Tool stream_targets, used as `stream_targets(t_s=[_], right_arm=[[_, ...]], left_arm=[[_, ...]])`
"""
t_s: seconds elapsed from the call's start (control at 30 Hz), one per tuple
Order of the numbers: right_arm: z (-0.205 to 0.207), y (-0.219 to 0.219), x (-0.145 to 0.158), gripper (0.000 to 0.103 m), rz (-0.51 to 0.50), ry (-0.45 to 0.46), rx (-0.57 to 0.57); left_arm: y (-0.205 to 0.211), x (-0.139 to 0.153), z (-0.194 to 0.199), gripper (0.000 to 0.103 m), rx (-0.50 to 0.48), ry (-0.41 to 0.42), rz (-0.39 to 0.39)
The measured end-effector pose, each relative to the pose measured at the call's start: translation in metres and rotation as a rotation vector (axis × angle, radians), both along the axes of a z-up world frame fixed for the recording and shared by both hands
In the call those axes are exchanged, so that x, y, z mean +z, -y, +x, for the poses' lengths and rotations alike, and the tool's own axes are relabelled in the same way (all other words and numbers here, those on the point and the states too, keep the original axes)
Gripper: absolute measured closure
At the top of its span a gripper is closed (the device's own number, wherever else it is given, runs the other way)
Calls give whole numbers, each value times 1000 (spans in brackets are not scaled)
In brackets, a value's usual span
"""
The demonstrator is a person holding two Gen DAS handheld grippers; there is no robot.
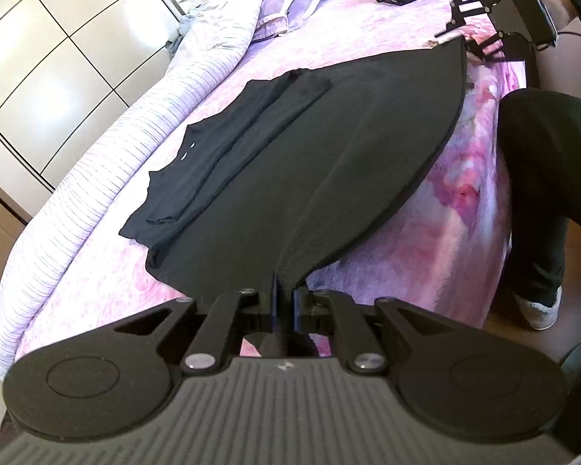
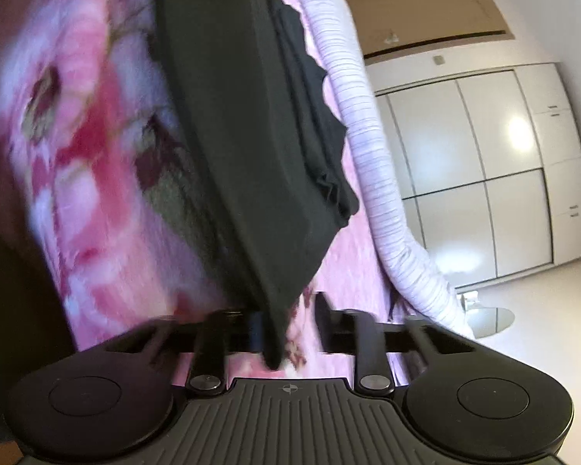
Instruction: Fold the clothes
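your left hand-held gripper is pinching one corner of the black shirt, jaws nearly closed on the cloth. your right hand-held gripper is showing a gap around the opposite corner, blurred. the shirt is stretching between them, its far half lying folded on the pink floral bed. the fabric is looking matte, soft and smooth.

Two wrist cameras, one bed: my views from opposite ends.
Both look close along a black garment across the pink bedspread toward white wardrobes.
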State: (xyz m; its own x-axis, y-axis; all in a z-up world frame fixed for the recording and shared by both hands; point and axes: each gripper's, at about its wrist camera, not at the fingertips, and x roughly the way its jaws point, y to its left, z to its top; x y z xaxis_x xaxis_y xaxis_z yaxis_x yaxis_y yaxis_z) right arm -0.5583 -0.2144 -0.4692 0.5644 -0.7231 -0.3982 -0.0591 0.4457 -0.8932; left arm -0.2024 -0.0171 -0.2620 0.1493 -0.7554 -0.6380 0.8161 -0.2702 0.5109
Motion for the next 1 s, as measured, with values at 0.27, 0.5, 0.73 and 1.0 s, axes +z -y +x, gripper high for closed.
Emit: stream_targets(t_s=[0.27, 0.5, 0.73, 1.0], right_arm=[[-25, -42, 47, 101, 70, 92, -13], [-81, -123, 87, 101, 90, 127, -31], [-88, -156, 113, 101, 79, 110, -12], [-14, -51, 186, 101, 63, 146, 8]], left_arm=[[-51, 22, -5, 99, 8, 51, 2], [-130, 36, -25, 99, -9, -28, 85], [-125, 65, 1, 99, 24, -90, 63], [5, 141, 90, 99, 35, -86, -44]])
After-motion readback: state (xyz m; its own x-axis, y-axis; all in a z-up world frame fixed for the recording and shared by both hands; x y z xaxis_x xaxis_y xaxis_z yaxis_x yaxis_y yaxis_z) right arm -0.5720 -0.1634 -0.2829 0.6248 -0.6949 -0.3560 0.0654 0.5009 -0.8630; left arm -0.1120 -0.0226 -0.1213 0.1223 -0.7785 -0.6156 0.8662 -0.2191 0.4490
